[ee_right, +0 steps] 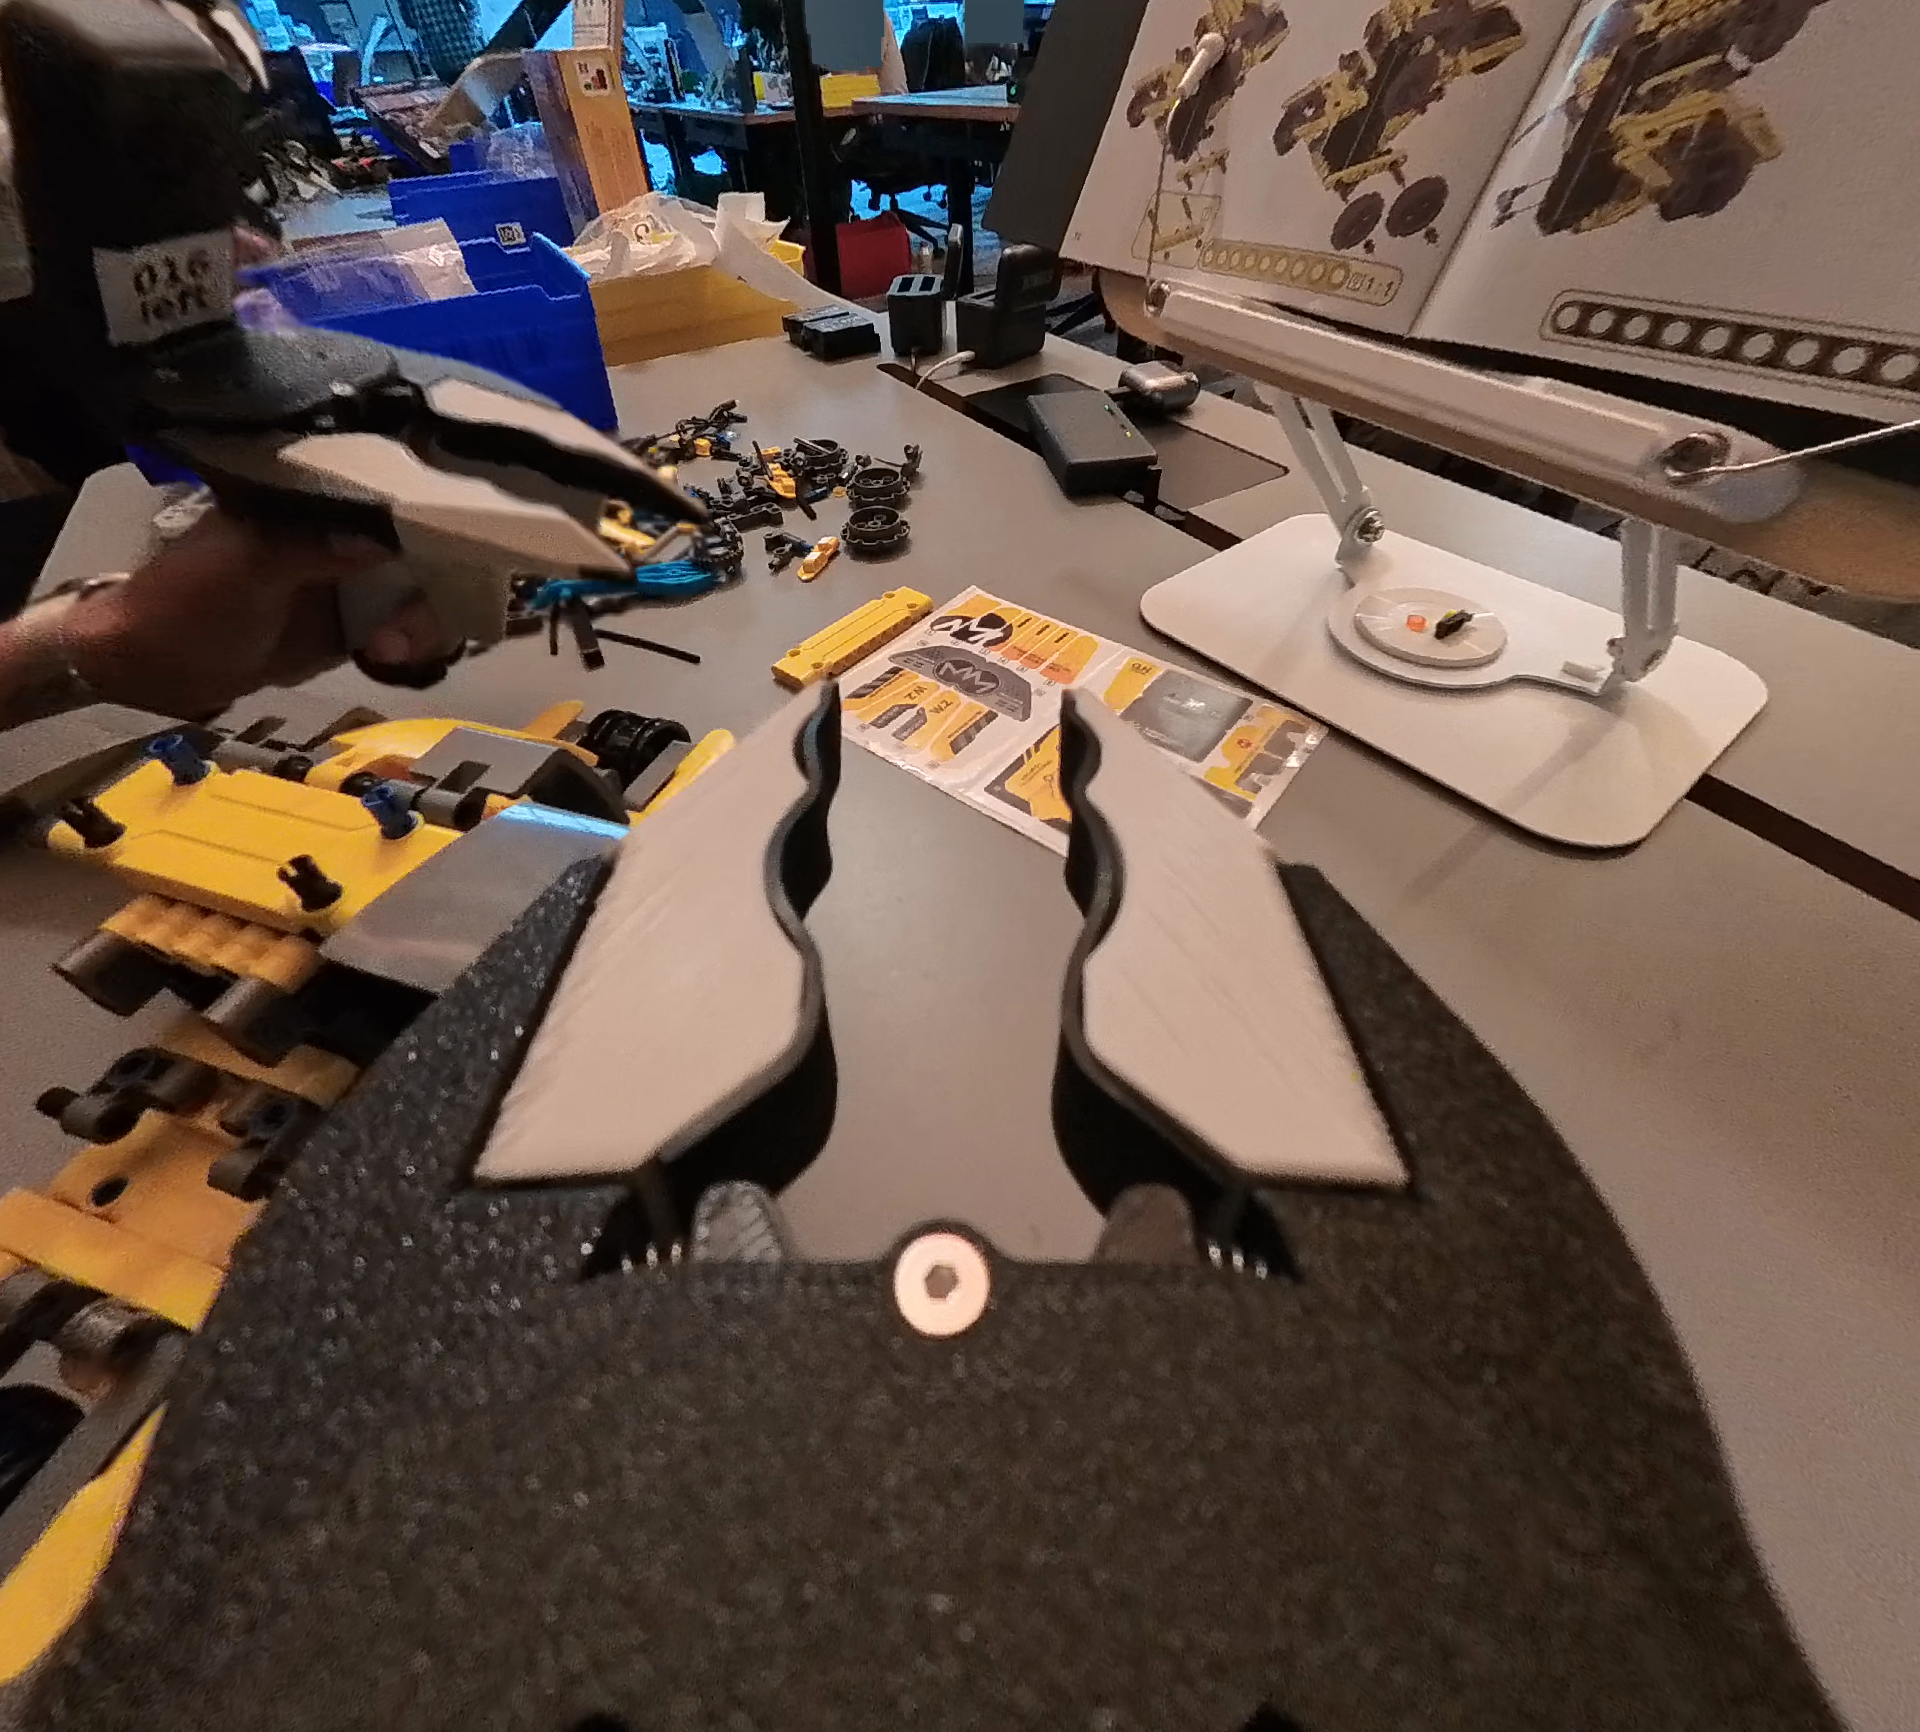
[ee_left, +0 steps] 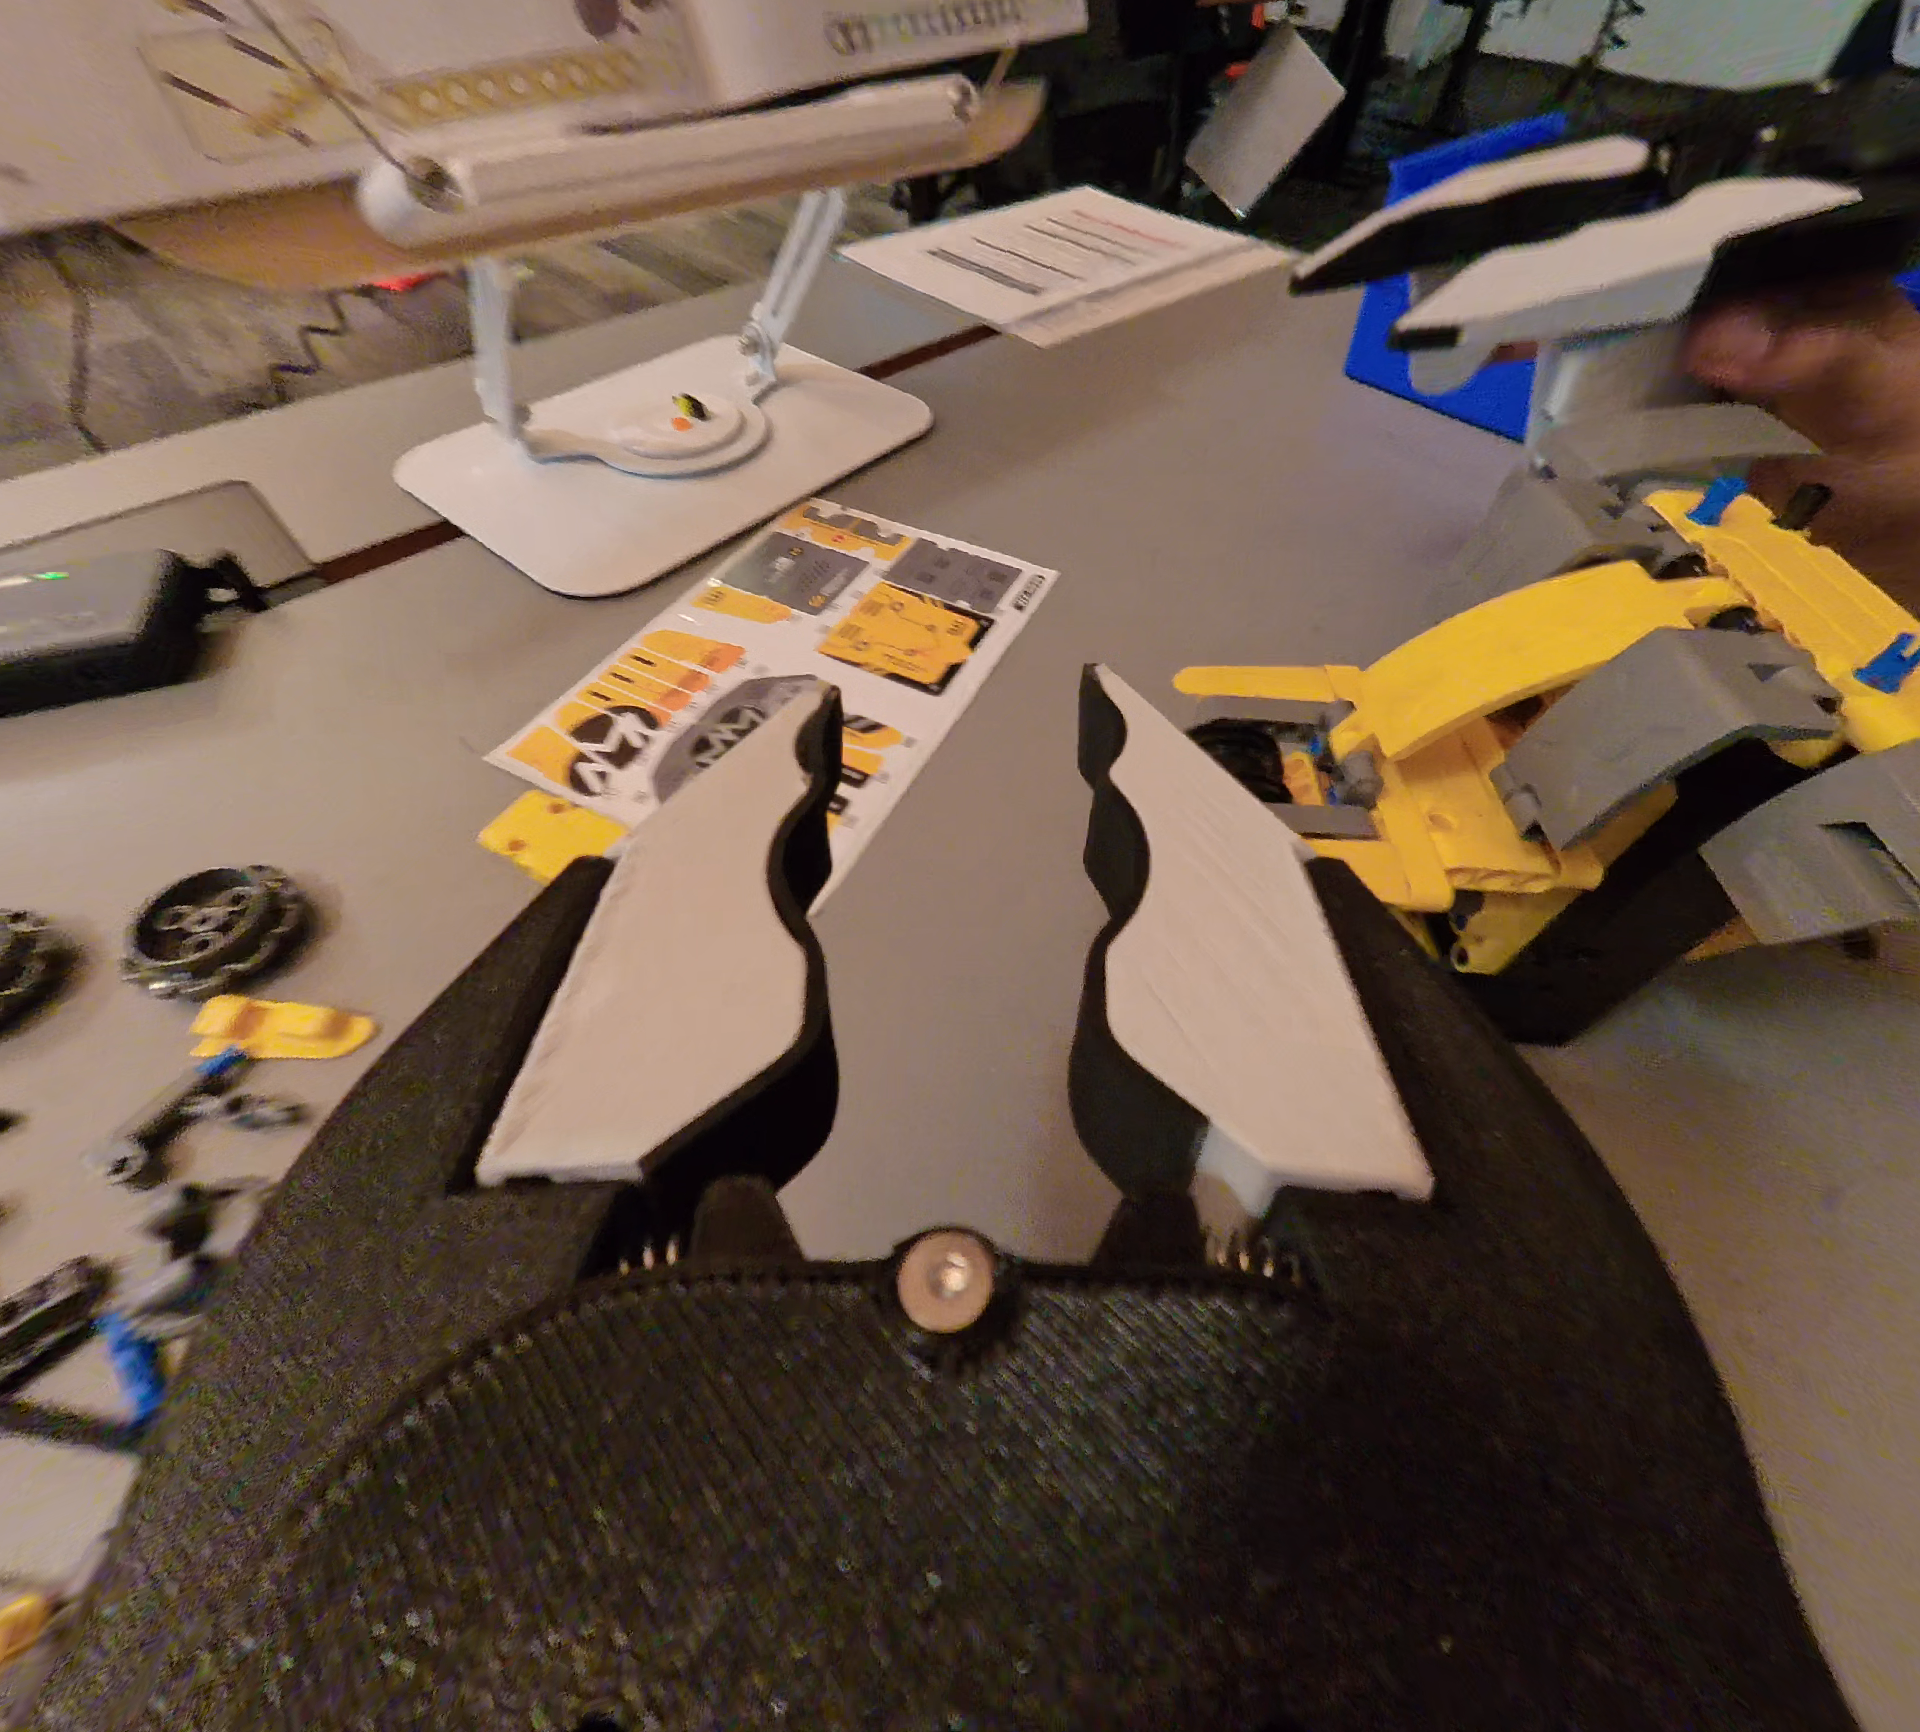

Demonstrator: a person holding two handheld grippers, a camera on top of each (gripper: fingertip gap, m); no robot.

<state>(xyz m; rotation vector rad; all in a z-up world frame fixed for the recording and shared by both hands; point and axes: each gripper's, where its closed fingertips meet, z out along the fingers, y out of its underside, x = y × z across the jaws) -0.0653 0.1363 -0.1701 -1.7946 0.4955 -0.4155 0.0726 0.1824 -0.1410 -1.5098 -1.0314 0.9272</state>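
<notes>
My left gripper [ee_left: 958, 695] is open and empty, held above the grey table [ee_left: 1143, 487], its tips over the edge of a sticker sheet [ee_left: 790, 643]. A partly built yellow and grey brick vehicle [ee_left: 1507, 747] lies just to its right. My right gripper [ee_right: 951, 706] is open and empty, with the same vehicle [ee_right: 260, 830] at its left and the sticker sheet [ee_right: 1184, 716] just past its tips. The right gripper also shows in the left wrist view [ee_left: 1351, 306], raised above the vehicle. The left gripper shows in the right wrist view [ee_right: 665, 539], near the loose parts.
A white book stand [ee_right: 1455, 674] holds an open instruction booklet [ee_right: 1455, 72] at the back. Loose black, yellow and blue parts [ee_right: 790, 487], wheels [ee_left: 218, 929] and a yellow beam [ee_right: 852, 633] lie on the table. Blue bins [ee_right: 499, 300] and a black power bank [ee_right: 1091, 435] stand farther back.
</notes>
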